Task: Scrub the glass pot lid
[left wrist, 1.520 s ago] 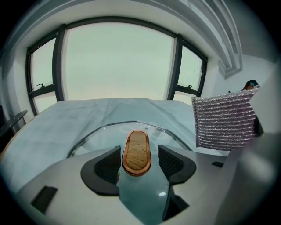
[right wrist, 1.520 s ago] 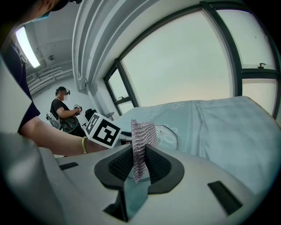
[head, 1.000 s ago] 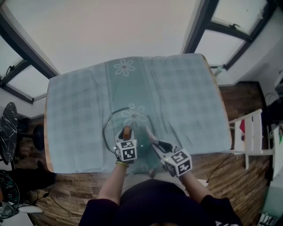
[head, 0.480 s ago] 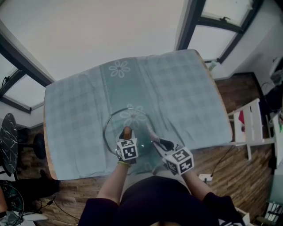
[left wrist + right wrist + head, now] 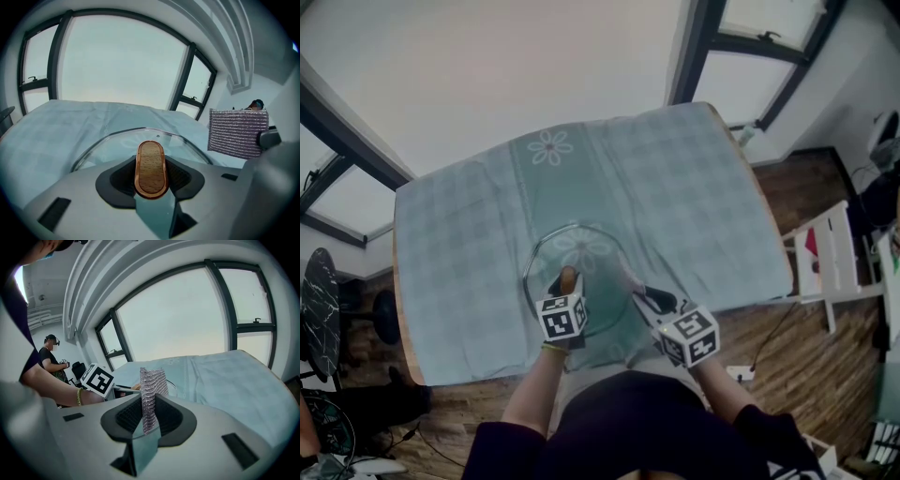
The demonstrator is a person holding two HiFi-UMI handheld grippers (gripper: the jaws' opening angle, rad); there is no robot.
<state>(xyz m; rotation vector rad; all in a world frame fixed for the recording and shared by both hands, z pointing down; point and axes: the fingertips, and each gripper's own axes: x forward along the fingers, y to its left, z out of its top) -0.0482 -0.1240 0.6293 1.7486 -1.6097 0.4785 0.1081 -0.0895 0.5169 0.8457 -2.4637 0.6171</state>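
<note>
At the bottom of the head view, two bare forearms reach forward from a dark-sleeved person, each hand holding a grey tool topped by a marker cube. The left gripper (image 5: 566, 289), lower centre of the frame, has its jaws closed partway on the wooden knob (image 5: 151, 168) of the glass pot lid (image 5: 581, 251). Its own view shows the oval knob pinched between the dark pads, with the lid's clear rim arching behind it.

Just to the right, the right gripper (image 5: 630, 286) is clamped narrowly on a thin silvery scouring pad (image 5: 151, 392) that stands upright between its jaws. The pad sits at the lid's right rim. Whether it touches the glass cannot be made out.

The lid rests on a pale teal checked tablecloth (image 5: 675, 187) near the table's front edge, with a printed flower (image 5: 549, 147) further back. Beyond the table, dark-framed windows (image 5: 750, 47) fill the upper corners. A white chair (image 5: 825, 267) stands at the right edge. In the right gripper view, another person (image 5: 49, 357) stands far off at the left.
</note>
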